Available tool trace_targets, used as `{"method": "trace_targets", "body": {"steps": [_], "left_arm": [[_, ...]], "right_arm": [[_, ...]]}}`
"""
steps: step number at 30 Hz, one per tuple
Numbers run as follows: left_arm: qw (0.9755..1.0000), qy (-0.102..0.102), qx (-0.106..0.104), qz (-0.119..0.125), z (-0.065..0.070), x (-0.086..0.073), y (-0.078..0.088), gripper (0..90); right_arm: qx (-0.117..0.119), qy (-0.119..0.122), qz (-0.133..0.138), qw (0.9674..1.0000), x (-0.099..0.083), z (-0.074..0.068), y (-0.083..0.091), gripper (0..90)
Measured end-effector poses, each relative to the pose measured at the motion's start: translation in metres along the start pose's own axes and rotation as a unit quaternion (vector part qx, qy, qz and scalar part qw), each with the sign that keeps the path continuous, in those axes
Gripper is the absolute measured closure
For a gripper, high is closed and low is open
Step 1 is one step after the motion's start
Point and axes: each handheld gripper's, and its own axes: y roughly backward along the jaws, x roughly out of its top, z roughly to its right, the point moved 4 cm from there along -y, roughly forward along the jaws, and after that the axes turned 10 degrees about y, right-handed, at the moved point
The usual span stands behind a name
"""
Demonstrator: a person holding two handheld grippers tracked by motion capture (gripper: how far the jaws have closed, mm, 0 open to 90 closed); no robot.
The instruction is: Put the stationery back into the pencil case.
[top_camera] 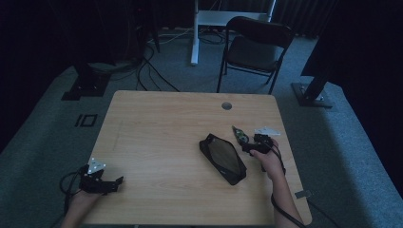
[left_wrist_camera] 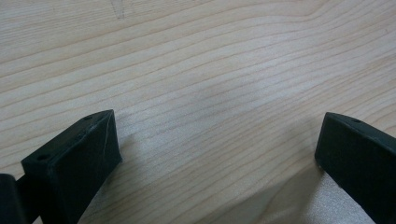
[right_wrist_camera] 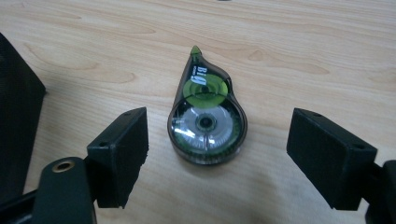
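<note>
The correction tape dispenser (right_wrist_camera: 207, 115) lies flat on the table (top_camera: 157, 128), beside the black pouch (top_camera: 222, 157), its label reading "Big". The right gripper (right_wrist_camera: 217, 158) frames it with jaws apart, likely lining up a grasp, while the left gripper (left_wrist_camera: 217, 154) rests spread over bare wood

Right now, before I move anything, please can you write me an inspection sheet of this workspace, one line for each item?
Surface: light wooden table, with a round grommet hole near the far edge.
Job's things: correction tape dispenser, lying flat; black pencil case beside it, apart from it.
Clutter: nothing seen.
Grippers: right tongs open, dispenser between the jaws, not touched; left tongs open over bare wood at the near left corner.
Cables: one trails from each gripper; more lie on the floor behind the table.
Surroundings: dim room, grey carpet, black folding chair, stand bases.
</note>
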Motion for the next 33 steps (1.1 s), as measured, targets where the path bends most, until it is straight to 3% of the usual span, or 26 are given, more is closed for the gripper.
{"method": "trace_targets", "body": {"steps": [21,33], "left_arm": [[1.0,0.0,0.0,0.0,0.0,0.0,0.0,0.0],[1.0,0.0,0.0,0.0,0.0,0.0,0.0,0.0]], "right_arm": [[0.017,0.012,-0.03,0.9993,0.014,0.002,-0.037,20.8],[0.019,0.031,-0.04,0.9985,0.018,0.0,-0.05,30.7]]}}
